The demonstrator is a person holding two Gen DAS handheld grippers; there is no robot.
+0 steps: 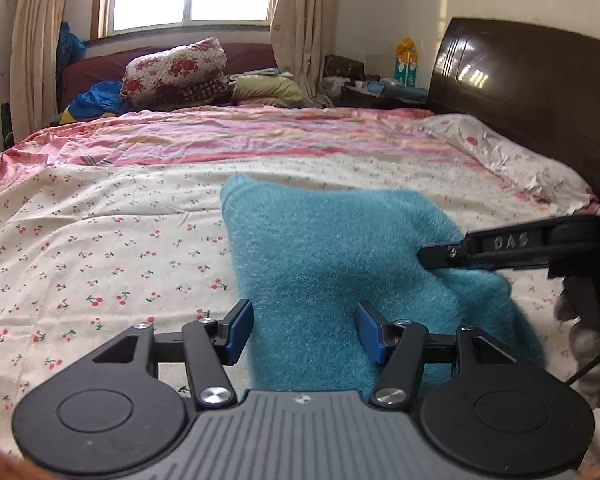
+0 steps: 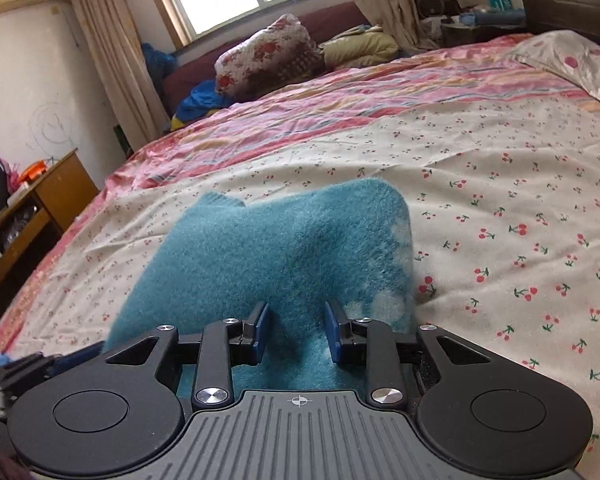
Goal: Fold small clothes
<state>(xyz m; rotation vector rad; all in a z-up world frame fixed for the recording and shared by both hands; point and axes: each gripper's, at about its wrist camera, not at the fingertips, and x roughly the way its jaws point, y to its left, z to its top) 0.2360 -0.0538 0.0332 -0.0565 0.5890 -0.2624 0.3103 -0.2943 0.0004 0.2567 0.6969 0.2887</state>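
Note:
A fuzzy teal garment [image 1: 332, 256] lies partly lifted over the cherry-print bedsheet [image 1: 100, 248]. My left gripper [image 1: 305, 330] has its blue pads [image 1: 239, 330] spread apart, with the garment's near edge between them, not pinched. My right gripper [image 2: 296, 330] has the teal garment [image 2: 268, 248] between its blue pads [image 2: 260, 332], which stand apart with a visible gap. In the left wrist view the right gripper's black fingers [image 1: 500, 250] come in from the right and look closed on the garment's right edge.
A pink striped quilt [image 1: 260, 136] covers the far half of the bed. Pillows and bundled bedding [image 1: 176, 70] lie under the window. A dark headboard [image 1: 532, 92] stands at right. A wooden desk [image 2: 32, 204] stands left of the bed.

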